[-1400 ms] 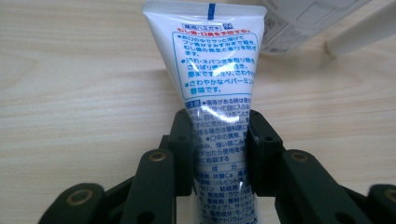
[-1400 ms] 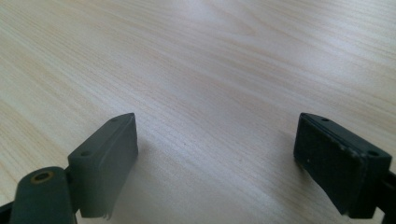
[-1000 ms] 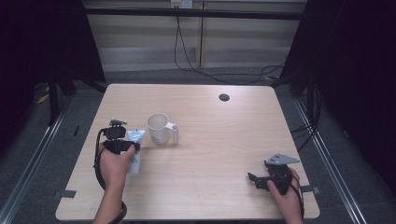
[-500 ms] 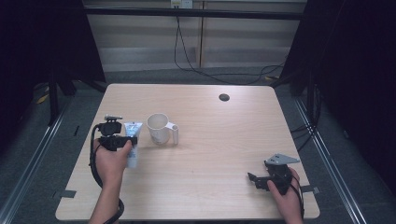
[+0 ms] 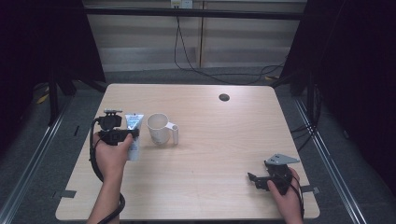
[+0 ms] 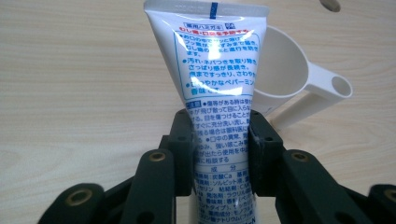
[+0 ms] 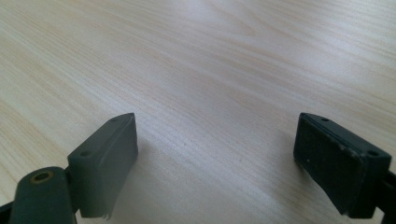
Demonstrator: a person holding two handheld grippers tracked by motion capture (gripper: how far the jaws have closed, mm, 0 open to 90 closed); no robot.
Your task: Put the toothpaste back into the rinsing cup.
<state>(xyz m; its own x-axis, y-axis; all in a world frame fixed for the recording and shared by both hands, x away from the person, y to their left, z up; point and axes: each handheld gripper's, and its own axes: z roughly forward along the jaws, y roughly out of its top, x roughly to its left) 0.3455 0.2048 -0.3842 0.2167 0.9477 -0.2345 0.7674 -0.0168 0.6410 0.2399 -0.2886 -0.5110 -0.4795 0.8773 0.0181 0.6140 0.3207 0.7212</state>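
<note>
I have the left gripper (image 5: pixel 122 135) at the left of the high view, its pads pinching a white toothpaste tube (image 5: pixel 134 135) across the lower body; in the left gripper view the tube (image 6: pixel 217 93) runs up the middle of the frame between the two black jaws, flat crimped end at the top, printed panel facing the camera. The relation that matters to me now is tube to cup: the white plastic cup (image 5: pixel 159 128) stands just to the right of the tube in the high view, near but apart, its handle pointing right and away from my gripper. In the left gripper view the cup (image 6: pixel 285 74) sits behind the tube at right of centre, mouth open toward the lens, so the tube's long axis points past the cup's left rim and not into it. My judgement is that the tube would need to shift right and tilt over the rim to go in. The right gripper (image 5: pixel 261 179) rests at the lower right of the wooden table (image 5: pixel 224 140), well apart from both, jaws spread over bare wood in the right gripper view, so the left hand is plainly the nearer one.
</note>
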